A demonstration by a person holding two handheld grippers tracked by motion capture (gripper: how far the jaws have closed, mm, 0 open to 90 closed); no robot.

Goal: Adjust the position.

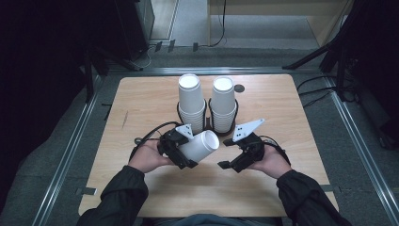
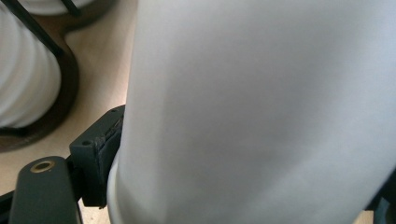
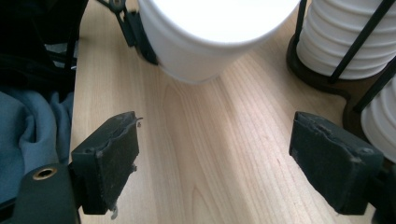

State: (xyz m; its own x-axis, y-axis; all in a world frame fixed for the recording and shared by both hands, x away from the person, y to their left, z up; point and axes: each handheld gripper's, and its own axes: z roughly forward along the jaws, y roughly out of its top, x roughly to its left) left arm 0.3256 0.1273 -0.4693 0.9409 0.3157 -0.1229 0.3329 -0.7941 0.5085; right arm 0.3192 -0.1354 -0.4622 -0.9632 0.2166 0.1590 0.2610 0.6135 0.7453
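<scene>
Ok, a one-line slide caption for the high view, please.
Left gripper holds a white paper cup tilted above the wooden table, right gripper open beside it, two cup stacks in a black rack behind.

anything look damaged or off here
The right gripper has frayed, chipped pads, with torn edges on both. The cup lies tilted only because the left gripper holds it.

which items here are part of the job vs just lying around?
In the job:
- white paper cup, lying tilted, clamped in the left gripper
- right gripper, open with nothing between its pads, pointing toward the cup
- two cup stacks in the black wire holder

Lying about:
- small dark disc near the table's far edge
- cables on the floor
</scene>
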